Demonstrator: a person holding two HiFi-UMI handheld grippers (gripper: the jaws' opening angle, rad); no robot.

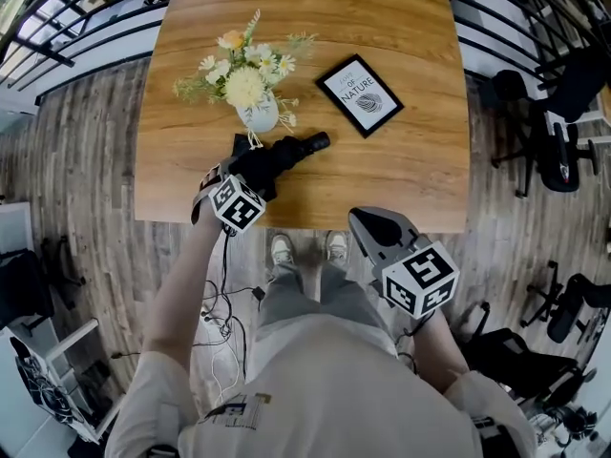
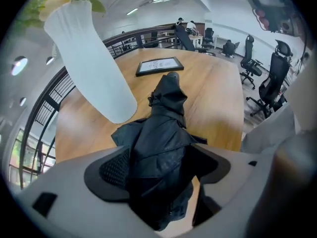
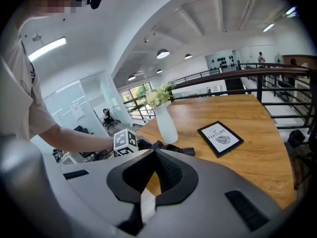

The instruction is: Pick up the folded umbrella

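Head view looks steeply down on a wooden surface (image 1: 410, 27). The folded umbrella (image 1: 286, 153), black, lies along the near edge, toward the near left corner, just beside a white vase (image 1: 258, 114) of pale flowers. A framed print (image 1: 360, 95) lies further toward the middle of the surface. The left tool (image 1: 250, 165) points down over the umbrella's fabric end, released, jaws spread wide with the bundled cloth between them. The right tool (image 1: 377, 225) hangs just off the near edge, apart from the umbrella, jaws clenched together on nothing.
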